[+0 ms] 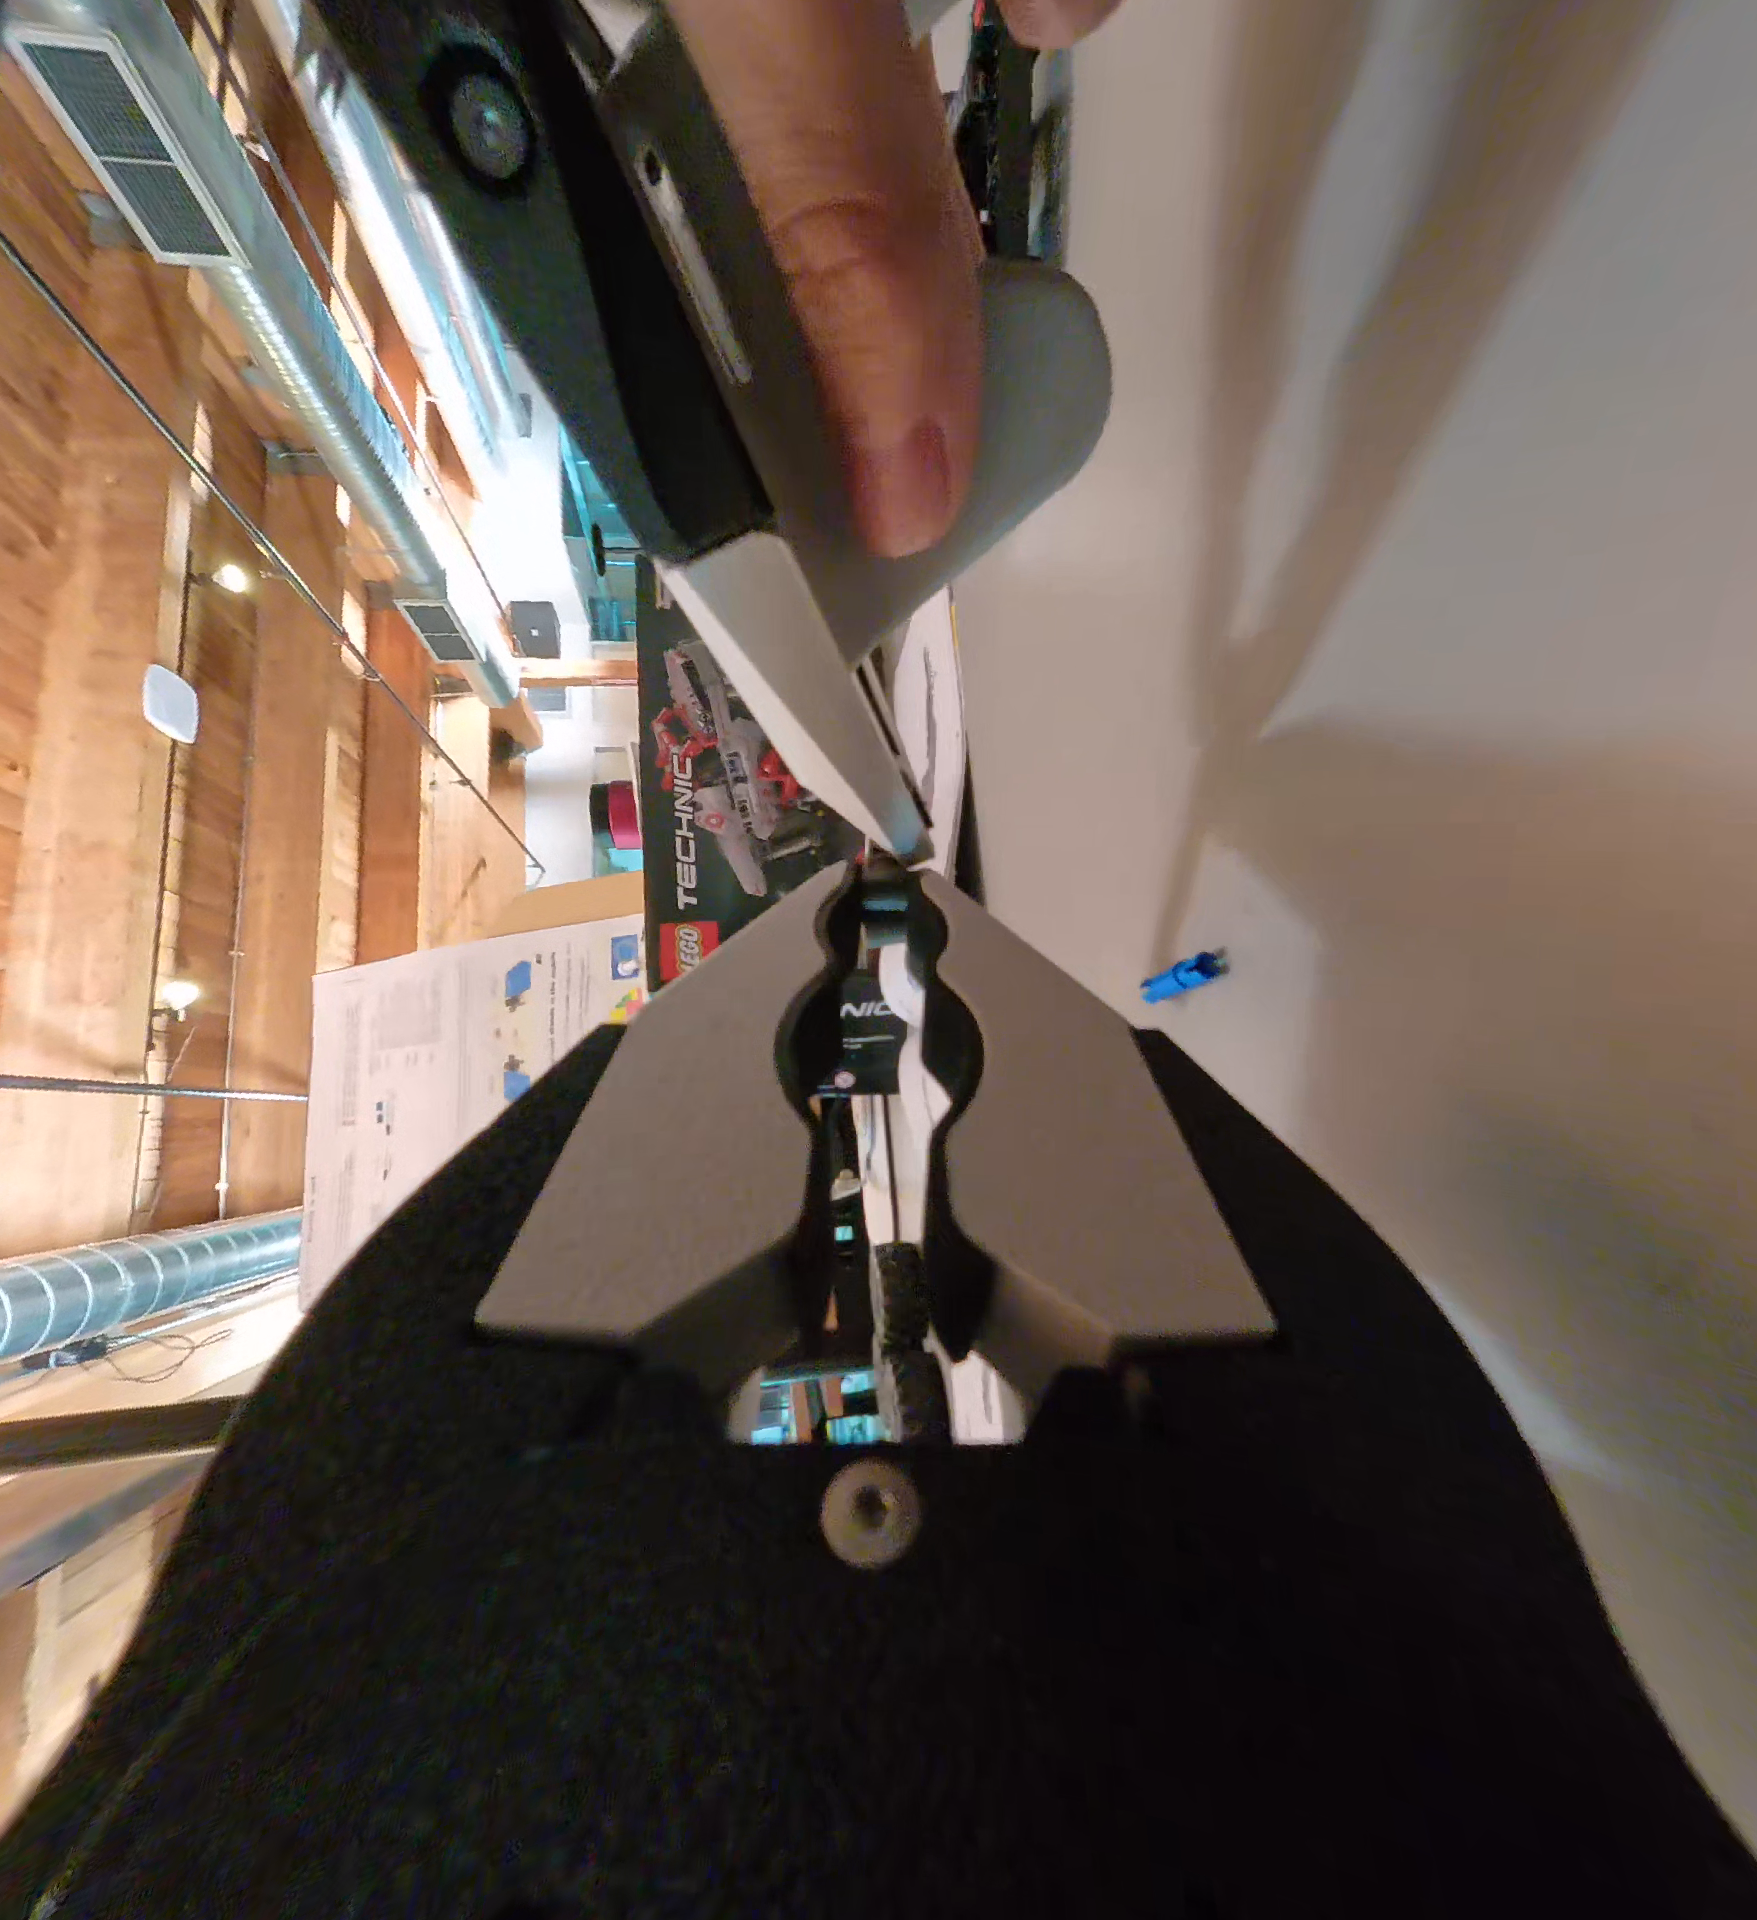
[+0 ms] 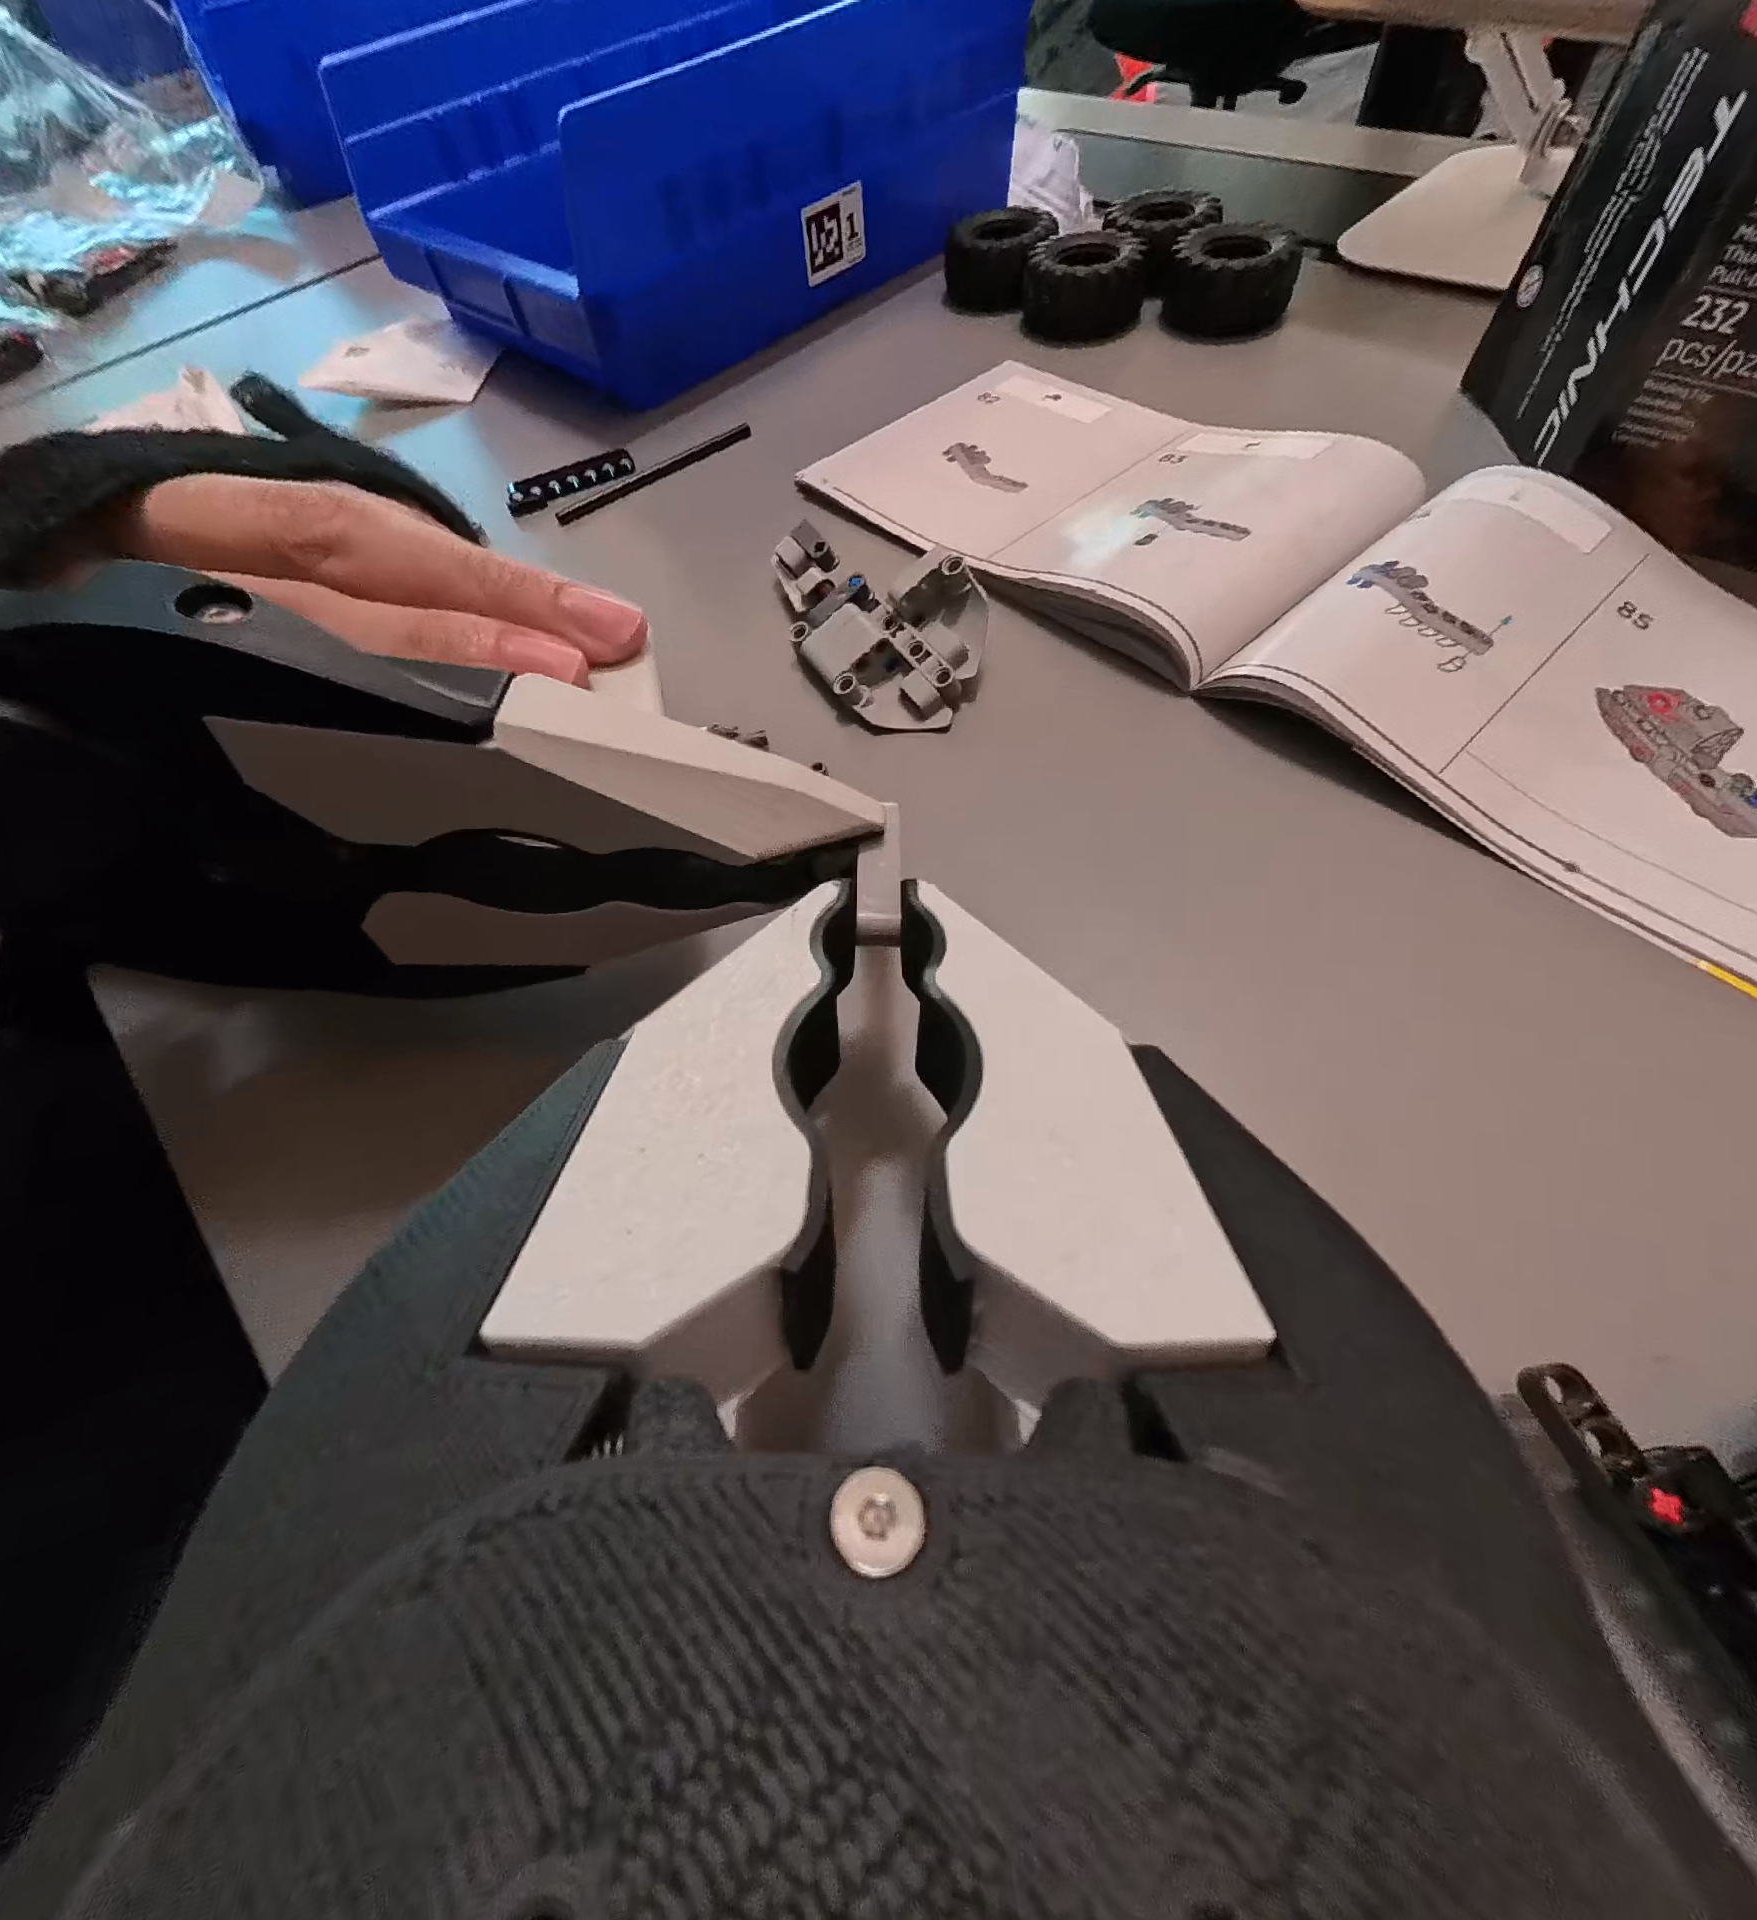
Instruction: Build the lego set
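A small flat grey plastic Lego piece (image 2: pixel 882 878) is seen pinched upright between the closed tips of the right gripper (image 2: pixel 879 914), above the grey tabletop (image 2: pixel 1269 935). The left gripper (image 2: pixel 838 847), held by a hand (image 2: pixel 417 582) in a black fingerless glove, comes in from the left, and its narrowed tips are pressed against the same piece; in the left wrist view a small dark part (image 1: pixel 884 904) is gripped at the tips of that gripper. A partly built grey Lego assembly (image 2: pixel 884 644) lies farther back on the table, beside an open instruction booklet (image 2: pixel 1269 582). Four black rubber tyres (image 2: pixel 1123 265), a blue plastic bin (image 2: pixel 645 187) and the black set box (image 2: pixel 1684 260) stand behind.
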{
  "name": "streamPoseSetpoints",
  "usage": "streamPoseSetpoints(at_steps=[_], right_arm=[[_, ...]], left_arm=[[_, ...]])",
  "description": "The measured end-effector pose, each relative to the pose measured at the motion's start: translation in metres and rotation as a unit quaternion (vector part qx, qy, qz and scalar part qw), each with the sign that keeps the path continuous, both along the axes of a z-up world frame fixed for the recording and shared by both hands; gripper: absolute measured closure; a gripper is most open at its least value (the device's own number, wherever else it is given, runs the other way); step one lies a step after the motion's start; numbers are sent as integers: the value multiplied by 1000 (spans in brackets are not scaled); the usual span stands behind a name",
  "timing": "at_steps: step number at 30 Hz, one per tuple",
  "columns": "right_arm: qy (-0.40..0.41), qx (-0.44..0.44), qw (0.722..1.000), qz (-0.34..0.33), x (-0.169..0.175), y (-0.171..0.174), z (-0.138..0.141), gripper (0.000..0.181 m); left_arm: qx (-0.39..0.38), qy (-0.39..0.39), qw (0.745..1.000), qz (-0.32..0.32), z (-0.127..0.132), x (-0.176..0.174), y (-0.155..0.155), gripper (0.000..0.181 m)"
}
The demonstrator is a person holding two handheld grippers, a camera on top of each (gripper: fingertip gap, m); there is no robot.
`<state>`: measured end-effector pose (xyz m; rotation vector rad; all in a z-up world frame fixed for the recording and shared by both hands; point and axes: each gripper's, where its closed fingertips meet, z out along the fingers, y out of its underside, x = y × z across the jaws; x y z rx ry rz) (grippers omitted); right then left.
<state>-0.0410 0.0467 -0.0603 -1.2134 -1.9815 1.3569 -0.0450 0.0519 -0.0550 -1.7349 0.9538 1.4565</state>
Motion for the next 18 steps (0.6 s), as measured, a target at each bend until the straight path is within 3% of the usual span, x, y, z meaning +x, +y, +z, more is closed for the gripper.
streamPoseSetpoints(at_steps=[7, 15, 18], right_arm=[[5, -19, 1000, -24, -2, 1, 5, 174], [16, -12, 999, -38, -6, 4, 2, 173], [19, -12, 999, -35, -7, 1, 6, 173]], left_arm=[[11, 42, 999, 21, 5, -3, 0, 177], [30, -10, 998, 49, 3, -6, 0, 177], [23, 41, 997, 54, 7, -7, -3, 177]])
